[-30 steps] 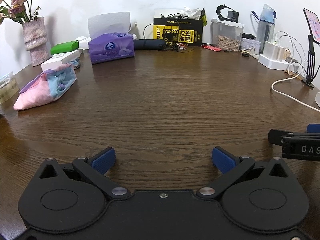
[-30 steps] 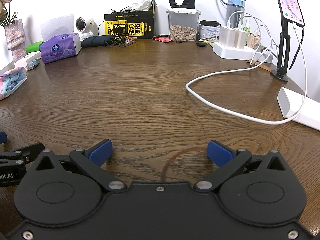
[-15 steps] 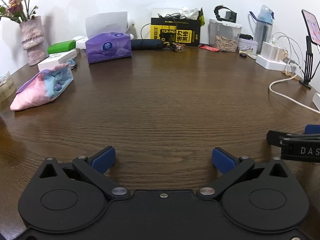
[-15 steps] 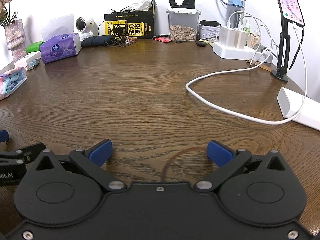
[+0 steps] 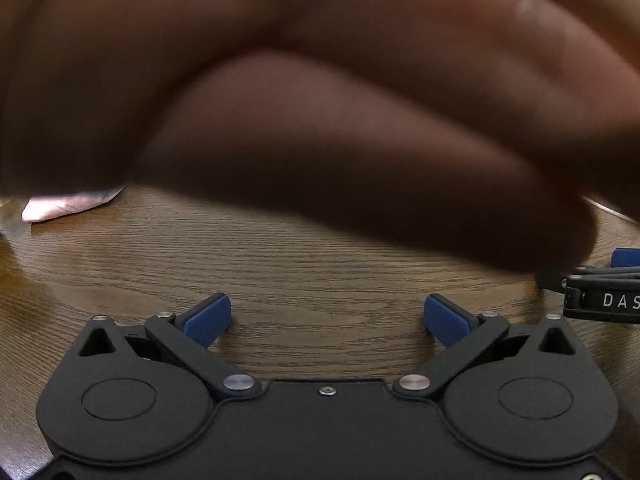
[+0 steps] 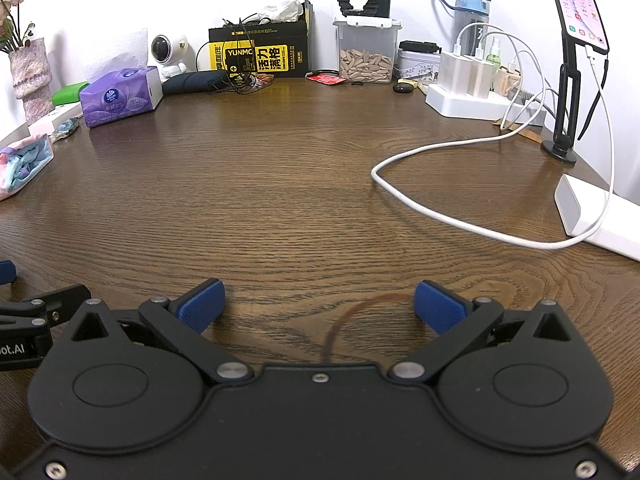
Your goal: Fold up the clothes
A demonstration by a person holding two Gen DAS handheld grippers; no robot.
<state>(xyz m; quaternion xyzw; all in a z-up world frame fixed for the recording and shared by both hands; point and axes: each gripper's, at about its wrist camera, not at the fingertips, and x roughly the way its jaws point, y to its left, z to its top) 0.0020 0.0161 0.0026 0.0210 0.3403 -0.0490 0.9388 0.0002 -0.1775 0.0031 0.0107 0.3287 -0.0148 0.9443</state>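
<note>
Left gripper (image 5: 327, 316) sits low over the dark brown wood-grain table (image 5: 320, 264), blue-padded fingers (image 5: 208, 320) spread wide, nothing between them; bare tabletop in the gap. Right gripper (image 6: 318, 306) likewise released, blue pads (image 6: 202, 304) far apart over bare wood, a faint ring-shaped stain (image 6: 360, 320) lying between and just ahead of them. The two tools lie side by side: the right one's black linkage shows at the right edge of the left view, the left one's at the left edge of the right view. A blurred, out-of-focus hand (image 5: 320, 100) fills the upper part of the left view, very close to the lens, hiding almost everything ahead of those jaws. Folded pink-and-light-blue cloth bundle (image 6: 22, 166) rests on the table well ahead and far to the left of both sets of jaws, apart from them; only its pink corner shows under the hand in the left view. Ahead and right of the right jaws, a white charging cable (image 6: 440, 208) loops across the wood. Far ahead at the wall: purple tissue box (image 6: 120, 96), black-and-yellow carton (image 6: 260, 54), clear plastic container of pale seeds (image 6: 366, 56). Far right, a smartphone on a black stand (image 6: 576, 8).
</note>
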